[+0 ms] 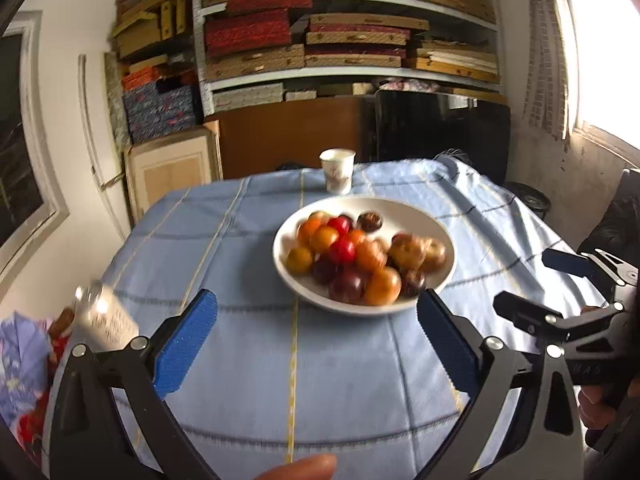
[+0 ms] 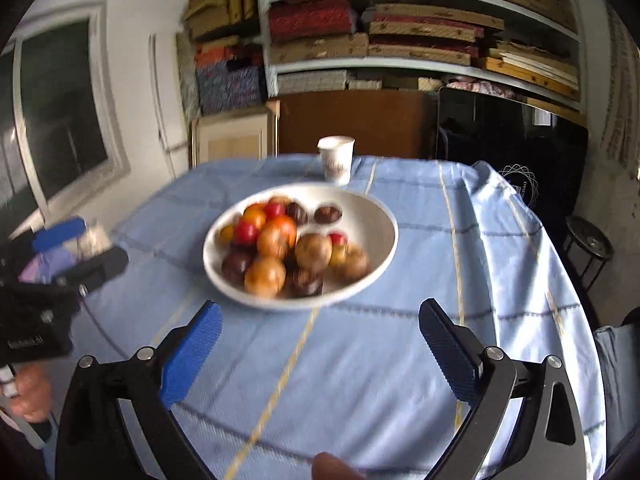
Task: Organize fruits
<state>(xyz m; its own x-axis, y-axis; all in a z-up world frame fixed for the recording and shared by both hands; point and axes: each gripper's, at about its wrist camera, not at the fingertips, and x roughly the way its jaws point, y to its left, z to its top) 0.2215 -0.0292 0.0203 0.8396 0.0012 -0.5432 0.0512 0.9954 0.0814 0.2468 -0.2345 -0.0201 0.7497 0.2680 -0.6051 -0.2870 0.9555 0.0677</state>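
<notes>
a shallow round white ceramic bowl (image 1: 440, 240) heaped with small red, orange and dark purple fruits (image 1: 352, 256) is seen at twelve o'clock of the left gripper (image 1: 316, 344), on a pale blue checked tablecloth (image 1: 248, 360). both the left and the right gripper (image 2: 320, 348) are spread wide (nothing between them). a white paper cup (image 1: 338, 171) is set just beyond the bowl.

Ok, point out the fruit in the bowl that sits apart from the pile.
The dark brown fruit at the far side of the white bowl, nearest the paper cup. Bare bowl surrounds it; the others lie heaped together.
</notes>
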